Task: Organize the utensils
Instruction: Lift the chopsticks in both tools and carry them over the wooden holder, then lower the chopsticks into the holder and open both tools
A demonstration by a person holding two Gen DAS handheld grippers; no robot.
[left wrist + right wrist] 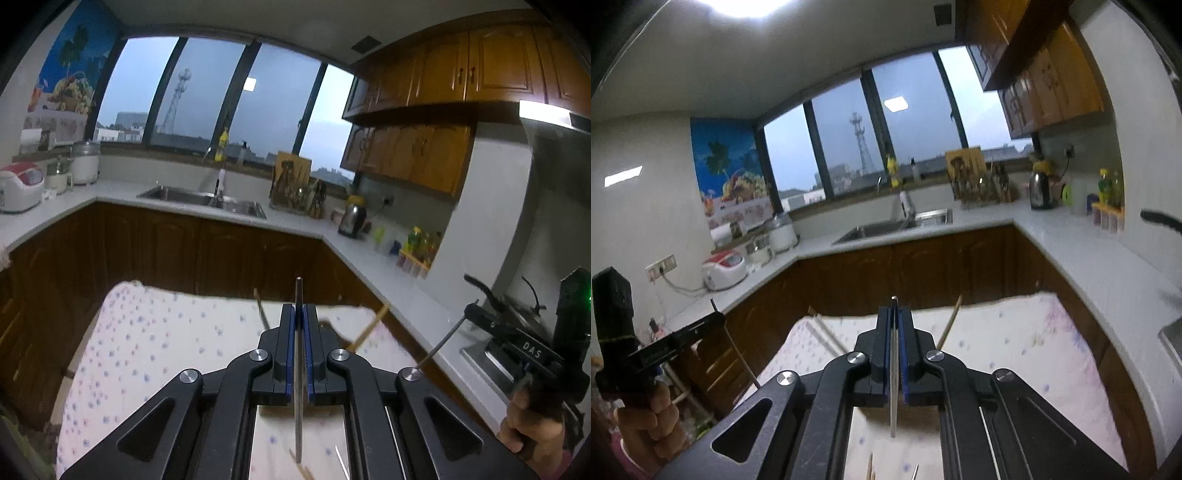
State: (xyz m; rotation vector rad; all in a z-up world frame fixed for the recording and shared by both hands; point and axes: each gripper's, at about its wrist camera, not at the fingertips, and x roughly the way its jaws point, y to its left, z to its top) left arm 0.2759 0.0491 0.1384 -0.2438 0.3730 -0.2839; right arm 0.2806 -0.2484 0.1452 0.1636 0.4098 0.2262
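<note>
Left gripper (300,325): I see fingers clamped on a thin metal utensil (298,369)
Right gripper (894,325): clamped on a metal rod (894,387)
Writing: "DAS" (532,350)

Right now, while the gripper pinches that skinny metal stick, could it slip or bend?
Probably stiff: the metal stick runs dead straight through the shut left gripper, with no sag at its free end. It might slip or swivel, since it looks smooth and thin and is pinched only at one stretch. It looks light, being so slender.
</note>
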